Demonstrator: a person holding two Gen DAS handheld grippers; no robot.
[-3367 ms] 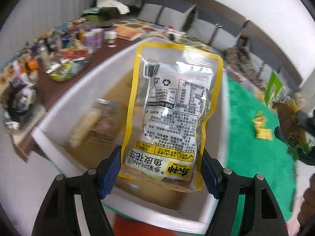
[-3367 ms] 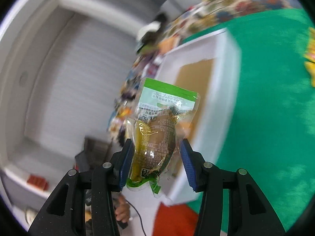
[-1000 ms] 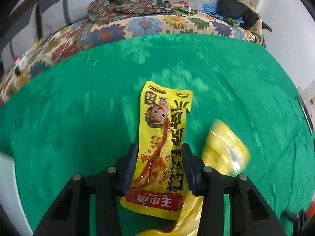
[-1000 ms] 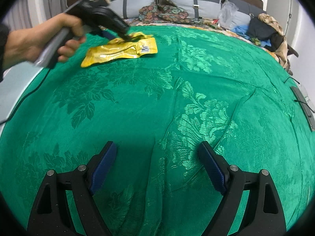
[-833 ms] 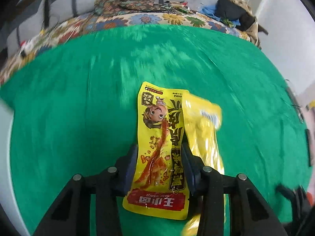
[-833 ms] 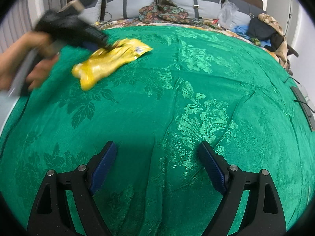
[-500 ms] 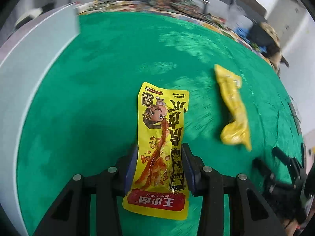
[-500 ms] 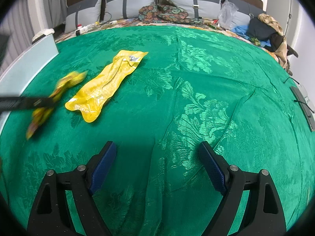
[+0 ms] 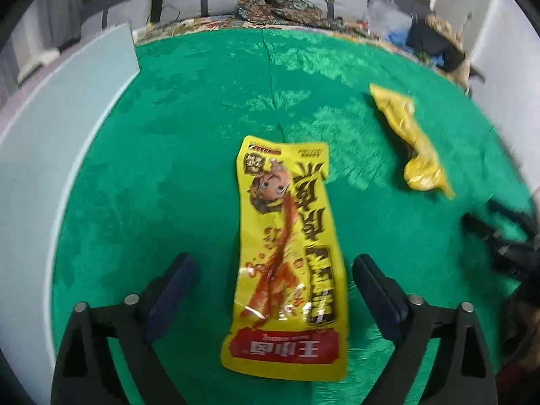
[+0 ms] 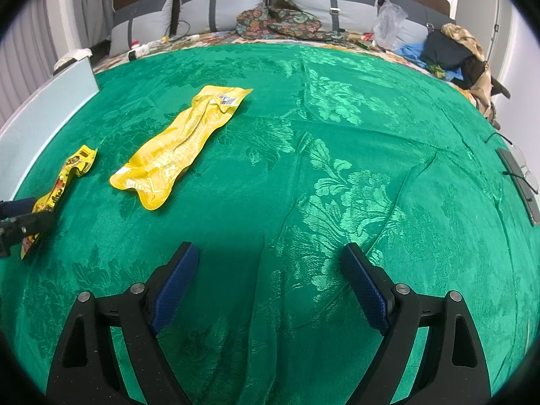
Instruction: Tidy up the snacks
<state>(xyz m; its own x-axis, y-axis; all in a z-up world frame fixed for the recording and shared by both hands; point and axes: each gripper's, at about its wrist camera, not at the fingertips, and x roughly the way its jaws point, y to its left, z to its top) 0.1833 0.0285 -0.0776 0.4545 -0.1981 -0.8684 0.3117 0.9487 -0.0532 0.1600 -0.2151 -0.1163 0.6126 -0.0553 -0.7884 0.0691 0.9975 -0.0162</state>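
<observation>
Left gripper (image 9: pixel 271 290) is seen with its jaws just sprung wide; a yellow cartoon-printed snack packet (image 9: pixel 287 260) lies between them, and neither blue pad (image 9: pixel 170 295) is pressed against it. Whether the packet has come to rest on the green patterned cloth (image 9: pixel 175 141) cannot be told from the blurred view. From the right wrist view, the same packet (image 10: pixel 64 182) is seen near the cloth's left edge, with the left gripper's dark fingers over its near end. A plain yellow pouch (image 9: pixel 413 145) is laid on the cloth to the right of the cartoon packet and apart from it. A pale white box wall (image 9: pixel 67 111) is seen along the cloth's left side.

Right gripper (image 10: pixel 270 285) is held with its jaws spread wide over bare cloth, nothing being between them. The plain yellow pouch (image 10: pixel 182 145) is found ahead of it and to its left. Grey cushions (image 10: pixel 219 8) and heaped clothing (image 10: pixel 455 54) are ranged beyond the cloth's far edge.
</observation>
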